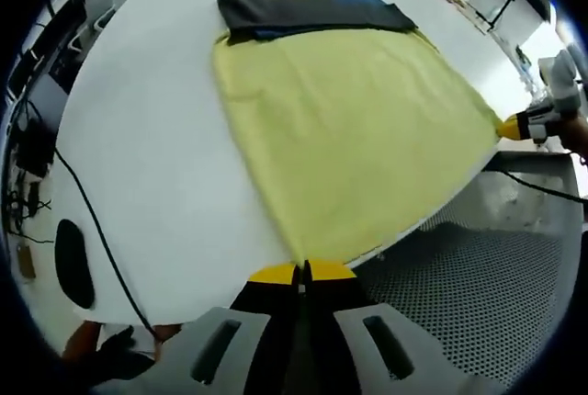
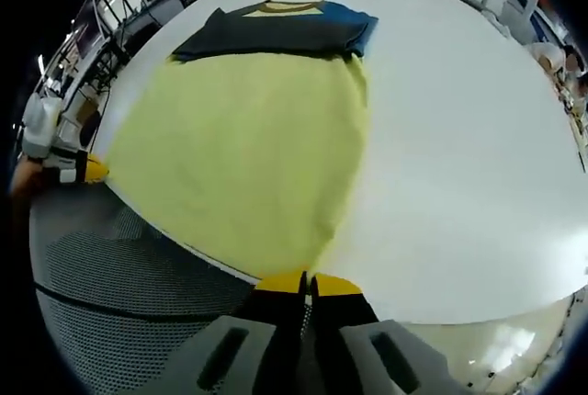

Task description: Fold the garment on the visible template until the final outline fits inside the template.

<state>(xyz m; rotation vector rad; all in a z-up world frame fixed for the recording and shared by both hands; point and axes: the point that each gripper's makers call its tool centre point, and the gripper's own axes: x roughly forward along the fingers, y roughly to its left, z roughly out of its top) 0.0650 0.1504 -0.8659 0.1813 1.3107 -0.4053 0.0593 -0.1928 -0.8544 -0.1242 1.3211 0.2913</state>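
A yellow T-shirt with dark grey and blue sleeves lies spread on the white table. Both sleeves are folded across the chest near the collar. My left gripper is shut on one hem corner at the table's near edge. The right gripper is shut on the other hem corner. In the left gripper view the right gripper appears at the far right, pinching its corner. In the right gripper view the left gripper shows at the left edge, holding its corner.
A perforated grey surface lies below the table's near edge. A black cable trails over the table's left side. Desks and equipment stand beyond the table.
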